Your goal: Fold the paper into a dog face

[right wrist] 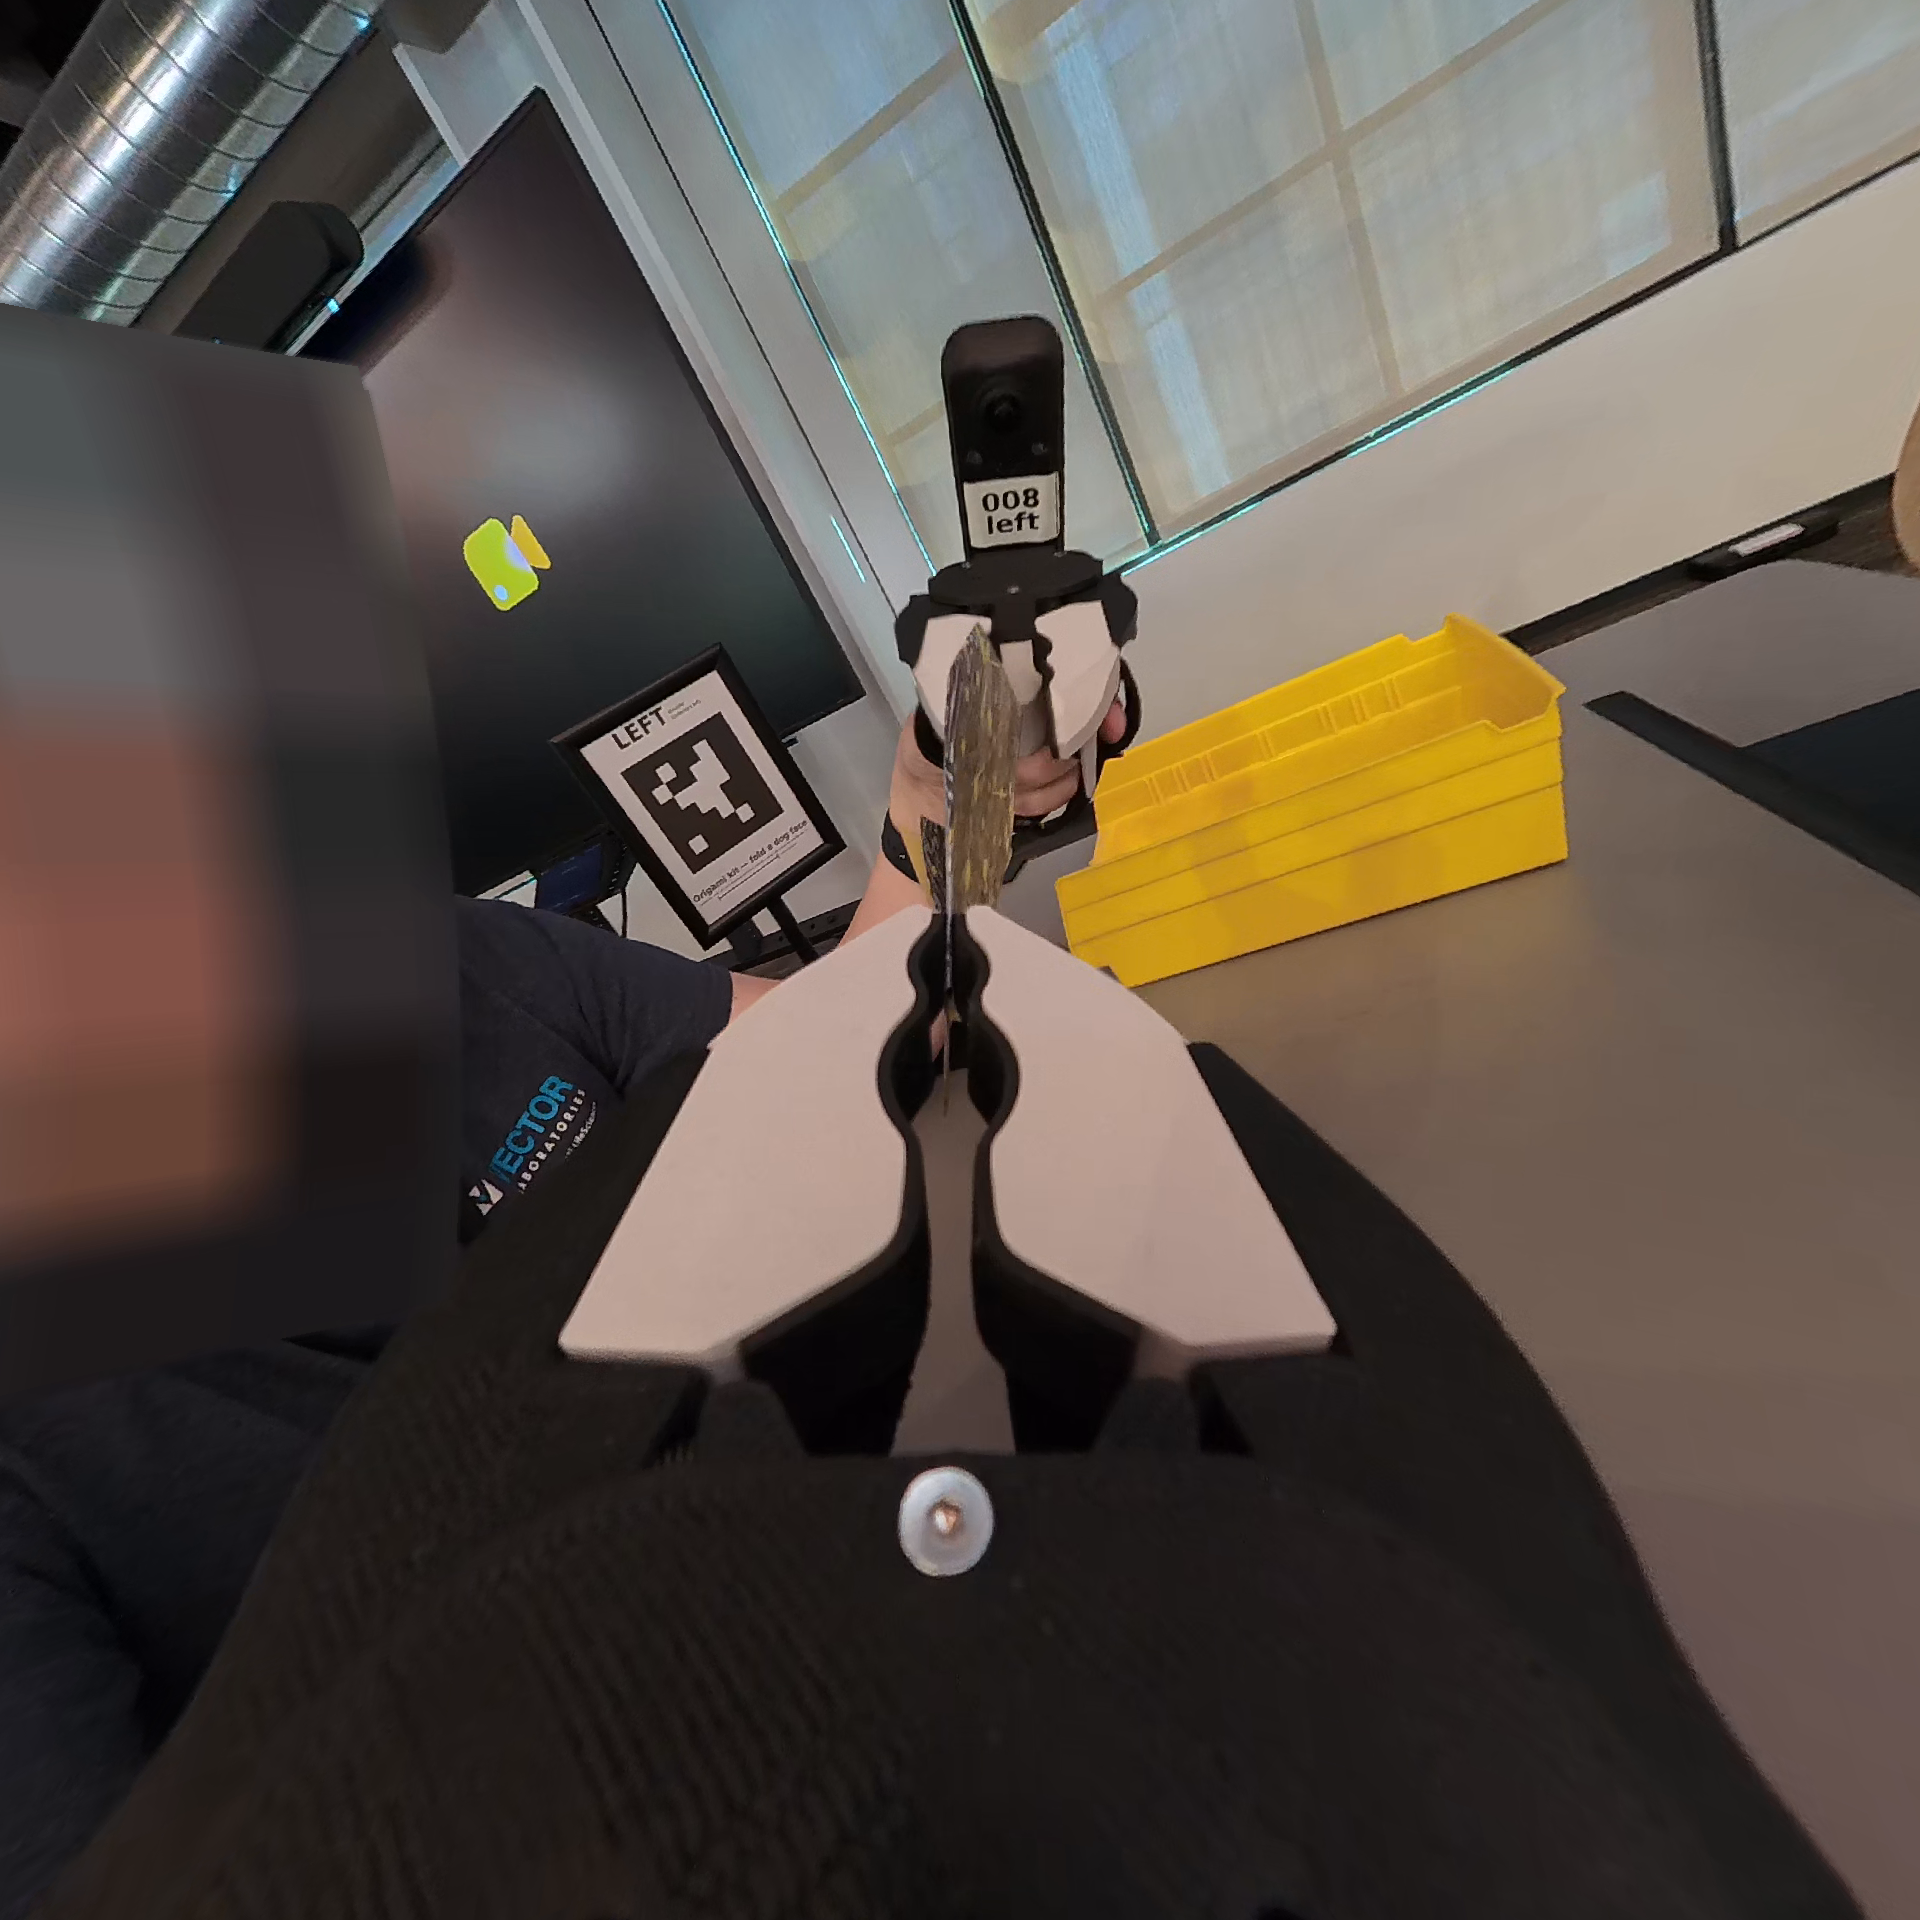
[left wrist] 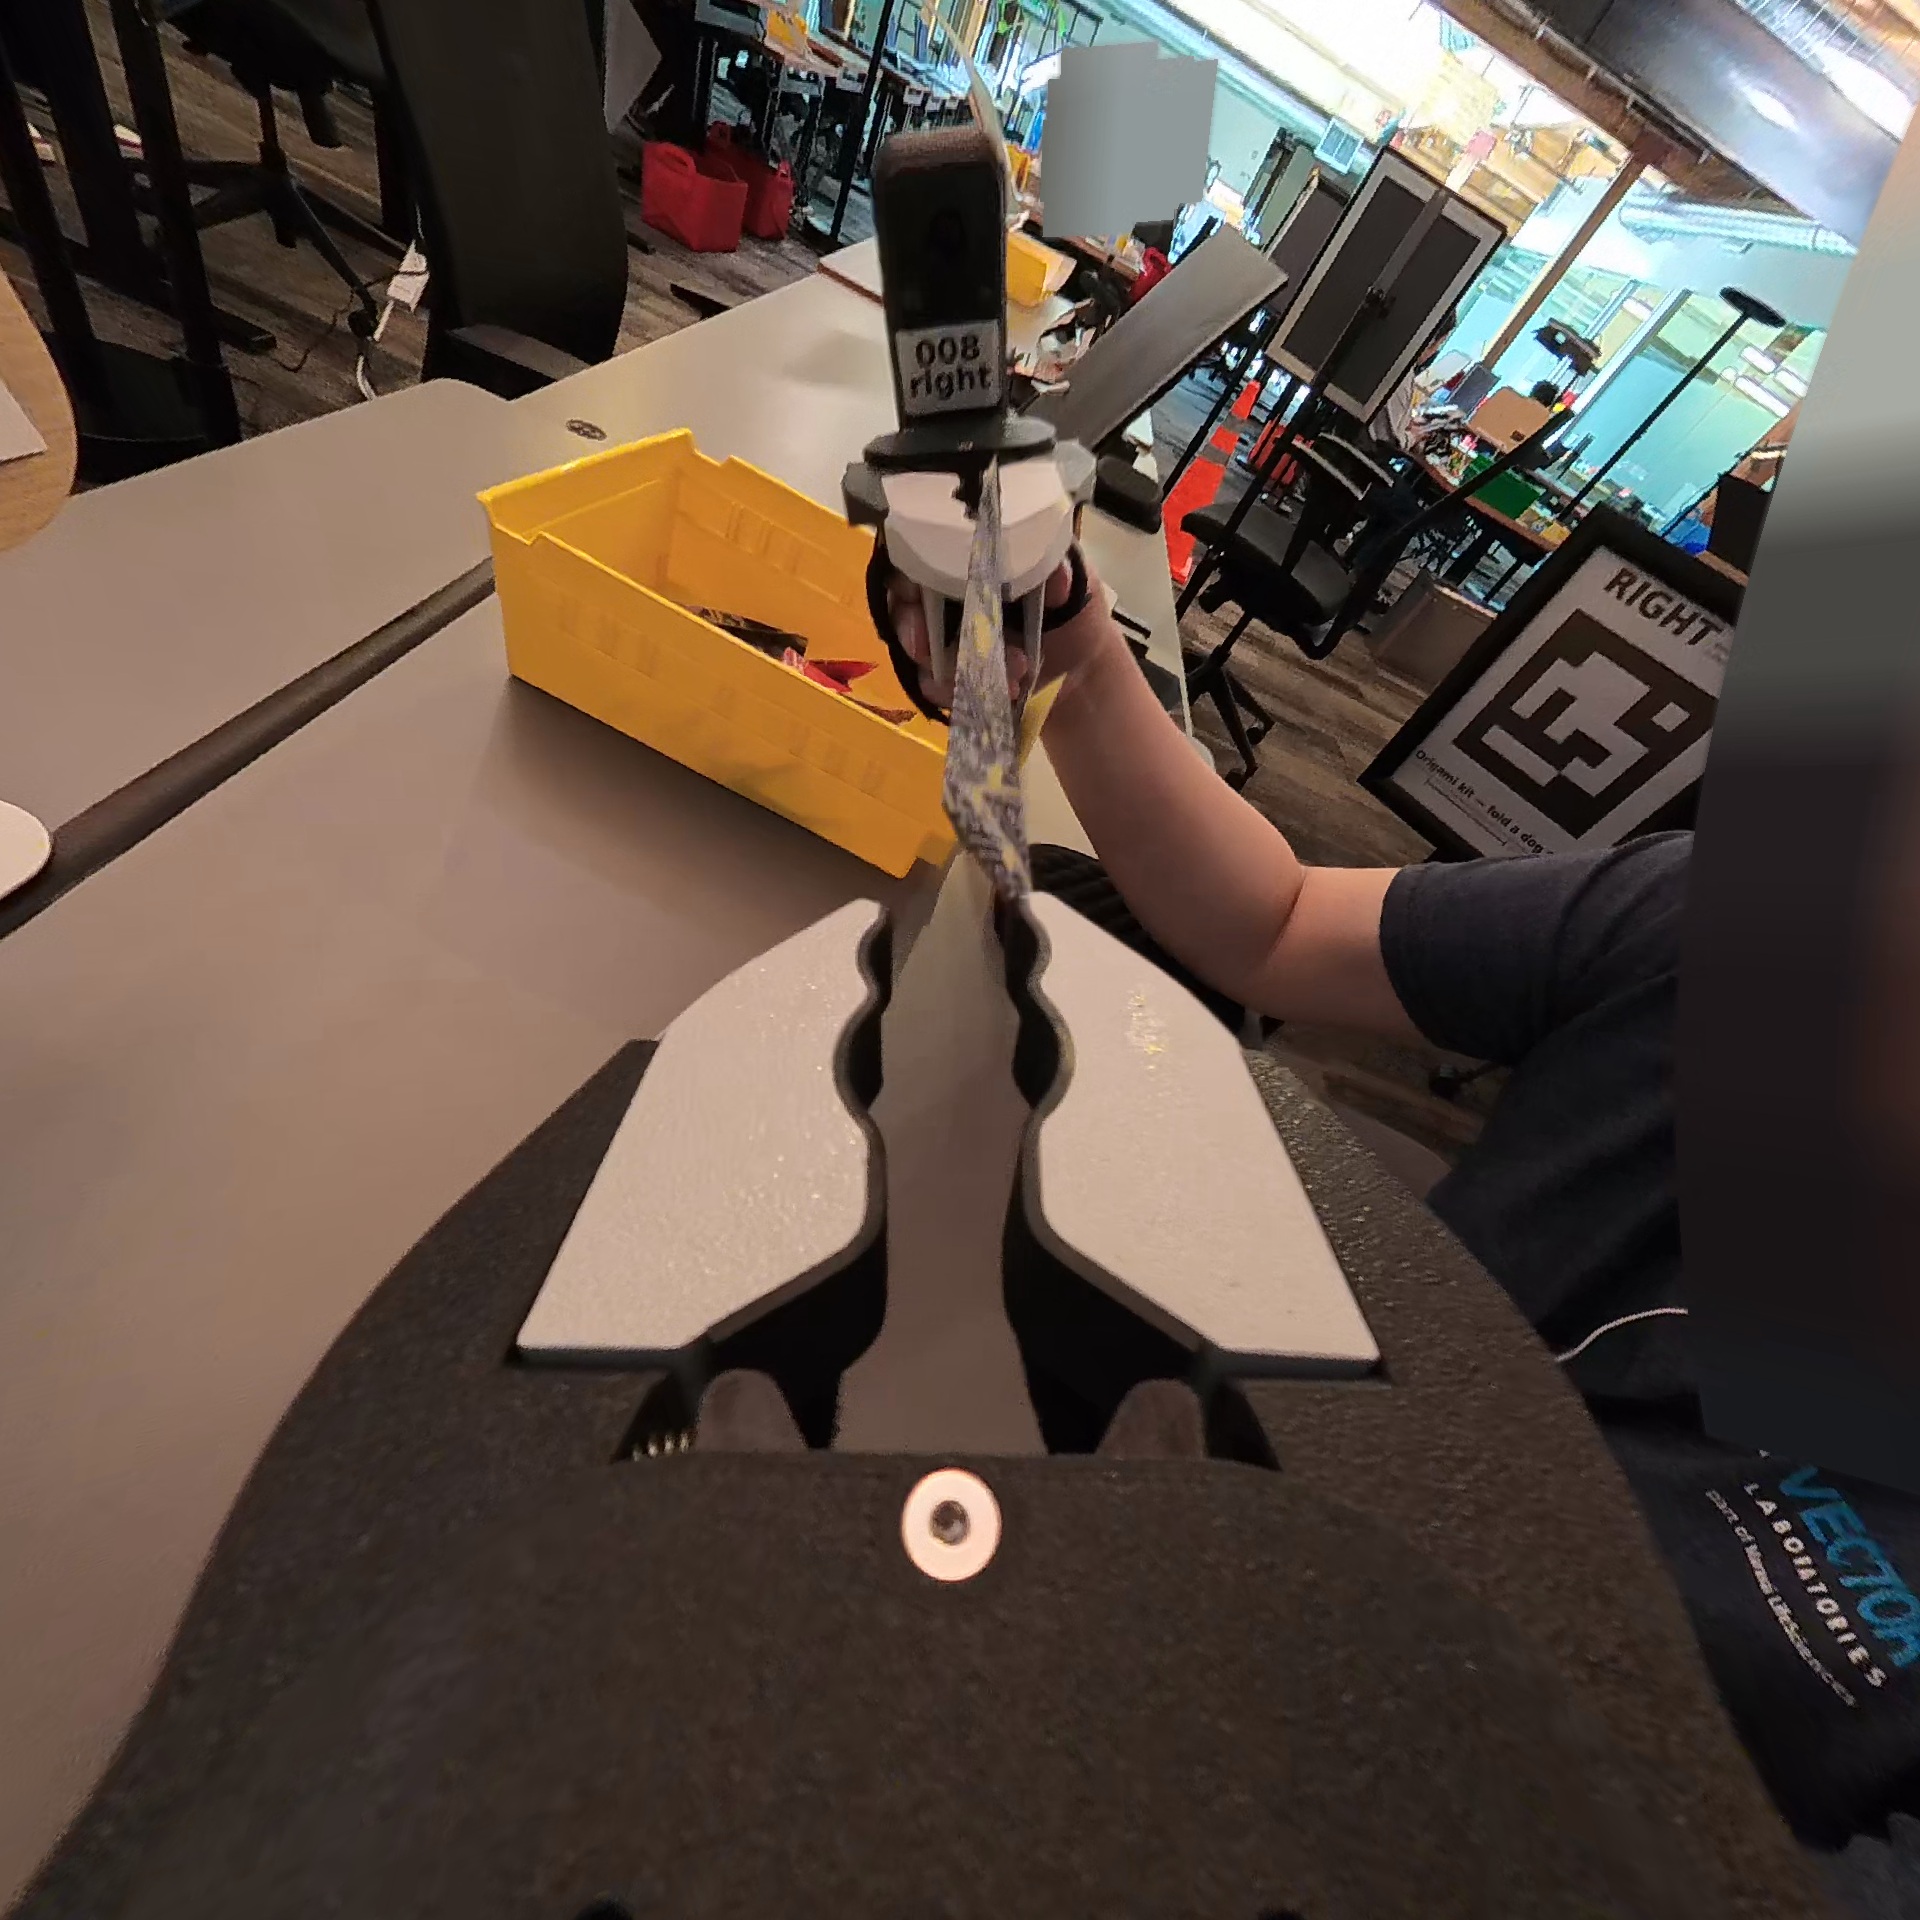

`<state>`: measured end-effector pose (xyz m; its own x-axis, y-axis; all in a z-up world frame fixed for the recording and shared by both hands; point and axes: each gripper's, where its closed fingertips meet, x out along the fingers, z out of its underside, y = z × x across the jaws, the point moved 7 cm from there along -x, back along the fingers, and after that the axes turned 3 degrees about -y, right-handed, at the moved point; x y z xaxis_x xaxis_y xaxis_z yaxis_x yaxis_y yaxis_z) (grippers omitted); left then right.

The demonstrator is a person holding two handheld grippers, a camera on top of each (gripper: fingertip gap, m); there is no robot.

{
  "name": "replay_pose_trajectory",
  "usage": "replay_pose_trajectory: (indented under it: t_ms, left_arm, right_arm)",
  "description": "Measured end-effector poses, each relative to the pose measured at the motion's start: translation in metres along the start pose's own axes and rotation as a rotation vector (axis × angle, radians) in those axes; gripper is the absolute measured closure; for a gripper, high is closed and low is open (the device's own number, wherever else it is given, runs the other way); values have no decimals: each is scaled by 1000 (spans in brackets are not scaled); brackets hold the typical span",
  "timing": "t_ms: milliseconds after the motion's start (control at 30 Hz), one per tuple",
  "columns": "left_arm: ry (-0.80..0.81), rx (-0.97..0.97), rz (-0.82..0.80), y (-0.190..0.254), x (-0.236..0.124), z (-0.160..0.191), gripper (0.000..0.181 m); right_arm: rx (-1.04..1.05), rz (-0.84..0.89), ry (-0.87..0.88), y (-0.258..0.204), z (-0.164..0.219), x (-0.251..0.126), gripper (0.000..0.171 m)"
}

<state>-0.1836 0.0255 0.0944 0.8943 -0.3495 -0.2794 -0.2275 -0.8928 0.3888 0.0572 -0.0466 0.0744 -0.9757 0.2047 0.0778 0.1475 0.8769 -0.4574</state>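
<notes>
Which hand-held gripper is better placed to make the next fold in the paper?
Probably the left hand-held gripper: it is open at the paper's free end. The right hand-held gripper is shut on the paper, holding it in the air, so it should keep holding.

- Your paper (left wrist: 985, 727) carries a blue-and-yellow speckled print; one plain yellow corner peeks out beside it.
- Your two grippers have pale grey fingers (right wrist: 790, 1174) set in textured black bodies.
- The bin (left wrist: 665, 634) on your table is bright yellow.
- The table (left wrist: 343, 914) itself is plain matte grey.
- Your sleeve (left wrist: 1538, 935) is dark navy.
</notes>
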Motion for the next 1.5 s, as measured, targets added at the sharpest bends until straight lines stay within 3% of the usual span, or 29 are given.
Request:
replay_pose_trajectory:
  t_ms: [233,333,867,933,1500]
  left_arm:
    - [-47,5,43,-1,21,4,153]
    - [-79,20,57,0,26,7,181]
    - [-122,29,50,2,24,10,181]
    - [-128,22,56,1,26,11,181]
    - [-132,-1,66,-1,27,13,181]
  right_arm:
    - [20,-25,-45,6,9,14,170]
    - [25,-32,-54,7,11,18,170]
    - [-1,-58,-58,4,11,21,163]
    - [-23,-47,-64,4,11,20,170]
    - [-18,-22,-72,8,13,19,170]
